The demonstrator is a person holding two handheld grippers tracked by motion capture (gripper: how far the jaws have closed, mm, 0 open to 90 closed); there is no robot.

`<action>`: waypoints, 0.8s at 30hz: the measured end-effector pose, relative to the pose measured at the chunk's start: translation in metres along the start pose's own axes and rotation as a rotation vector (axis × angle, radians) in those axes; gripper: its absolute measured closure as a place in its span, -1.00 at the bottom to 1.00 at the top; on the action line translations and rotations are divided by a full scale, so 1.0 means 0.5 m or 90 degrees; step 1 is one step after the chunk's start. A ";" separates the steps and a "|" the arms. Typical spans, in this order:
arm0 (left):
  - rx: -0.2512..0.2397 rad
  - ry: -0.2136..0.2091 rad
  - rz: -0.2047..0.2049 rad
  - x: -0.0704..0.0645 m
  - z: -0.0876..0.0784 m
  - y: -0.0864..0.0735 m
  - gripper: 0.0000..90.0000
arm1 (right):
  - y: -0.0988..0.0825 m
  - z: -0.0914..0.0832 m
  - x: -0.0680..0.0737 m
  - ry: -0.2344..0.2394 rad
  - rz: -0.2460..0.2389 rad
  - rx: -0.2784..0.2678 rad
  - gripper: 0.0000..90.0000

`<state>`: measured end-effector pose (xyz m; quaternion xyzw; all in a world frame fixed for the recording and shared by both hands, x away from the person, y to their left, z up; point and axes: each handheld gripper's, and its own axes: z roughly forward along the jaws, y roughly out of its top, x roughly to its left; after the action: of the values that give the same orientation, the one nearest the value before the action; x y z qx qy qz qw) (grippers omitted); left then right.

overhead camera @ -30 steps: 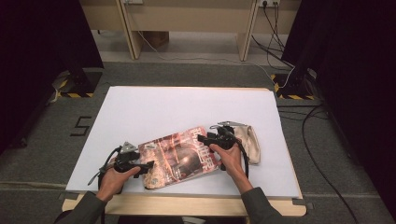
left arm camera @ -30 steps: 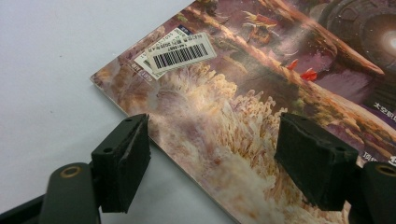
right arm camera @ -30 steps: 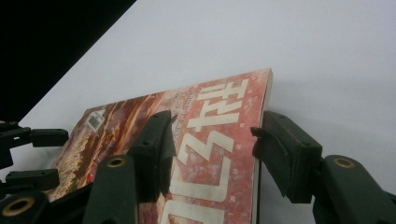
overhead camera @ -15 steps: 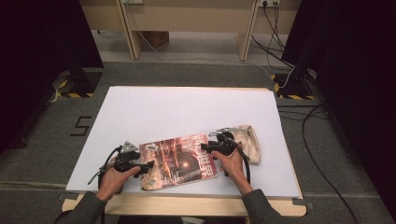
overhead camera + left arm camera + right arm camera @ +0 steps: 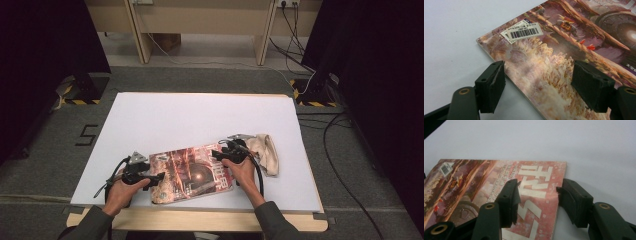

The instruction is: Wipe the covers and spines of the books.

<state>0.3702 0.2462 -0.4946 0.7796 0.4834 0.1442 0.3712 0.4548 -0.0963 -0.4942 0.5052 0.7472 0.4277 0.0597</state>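
A magazine (image 5: pixel 192 172) with a reddish illustrated cover lies flat near the front edge of the white table (image 5: pixel 200 115). My left gripper (image 5: pixel 156 178) sits at its left end. In the left gripper view the open jaws (image 5: pixel 540 75) straddle the magazine's (image 5: pixel 574 50) edge below a barcode label (image 5: pixel 525 31), one jaw over the table and one over the cover. My right gripper (image 5: pixel 218 152) is at the right end. Its jaws (image 5: pixel 539 192) have just been opening, with the magazine's (image 5: pixel 486 177) right edge strip lying between them, unpressed.
A beige cloth pouch (image 5: pixel 262 150) lies just right of the right gripper. Bare white tabletop stretches behind the magazine. Cables (image 5: pixel 345 150) trail over the grey floor at the right, and a wooden desk's legs (image 5: pixel 142 40) stand at the back.
The magazine's right end has come down and toward the front edge, so it now lies flat and squarer to the table. The right hand moved with it. The left hand stayed put.
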 end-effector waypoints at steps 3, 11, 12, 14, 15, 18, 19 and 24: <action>0.002 -0.004 0.001 0.001 0.000 0.001 -0.42 | -0.001 -0.002 0.001 0.011 0.027 -0.008 -0.02; -0.003 -0.001 -0.008 -0.001 0.000 -0.001 -0.43 | 0.015 -0.042 0.006 0.053 0.068 -0.060 0.04; -0.003 -0.001 -0.007 -0.001 0.000 -0.001 -0.43 | 0.015 -0.045 0.003 0.061 0.075 -0.067 0.05; -0.005 0.002 -0.008 -0.002 0.001 -0.001 -0.43 | 0.013 -0.048 0.002 0.067 0.085 -0.067 0.05; -0.004 0.002 -0.007 -0.002 0.001 -0.001 -0.44 | 0.010 -0.049 0.002 0.067 0.089 -0.067 0.05; -0.004 0.002 -0.007 -0.003 0.001 -0.001 -0.44 | 0.003 -0.051 -0.003 0.074 0.102 -0.057 0.06; -0.005 0.002 -0.006 -0.003 0.002 0.000 -0.44 | 0.001 -0.051 -0.003 0.075 0.105 -0.056 0.07; 0.001 0.001 -0.001 -0.003 0.002 0.002 -0.45 | -0.005 -0.045 -0.003 0.054 0.077 -0.025 0.09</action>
<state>0.3706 0.2444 -0.4946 0.7796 0.4842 0.1445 0.3699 0.4419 -0.1107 -0.4825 0.5298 0.7086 0.4658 0.0120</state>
